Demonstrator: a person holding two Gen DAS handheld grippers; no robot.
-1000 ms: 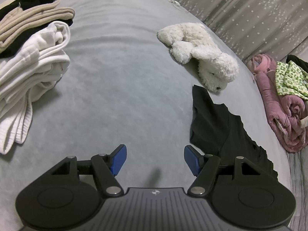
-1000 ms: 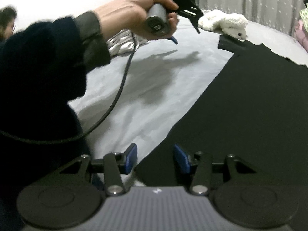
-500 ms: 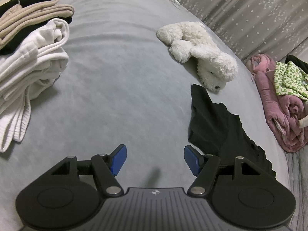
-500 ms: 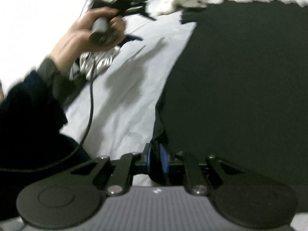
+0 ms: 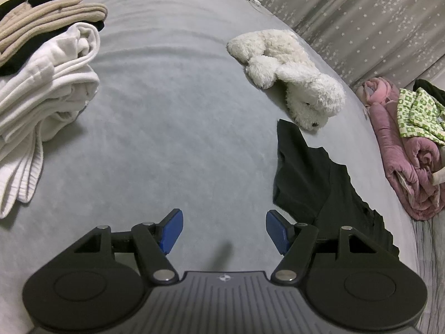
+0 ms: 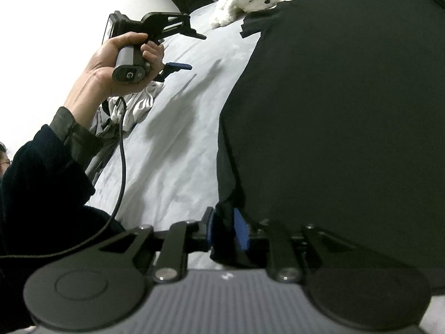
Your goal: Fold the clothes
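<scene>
Right wrist view: right gripper (image 6: 225,232), jaws easing apart, pinches black garment (image 6: 333,111) corner, pad contact obscured by fabric; left gripper (image 5: 221,229) spread, empty, over bed (image 5: 167,139).

Dim, soft shadows; overexposed upper left; fisheye-bent edges.

Black shirt (image 6: 347,111) cut off at right edge; white clothes (image 5: 41,91) and pink blanket (image 5: 403,153) cut off too.
</scene>
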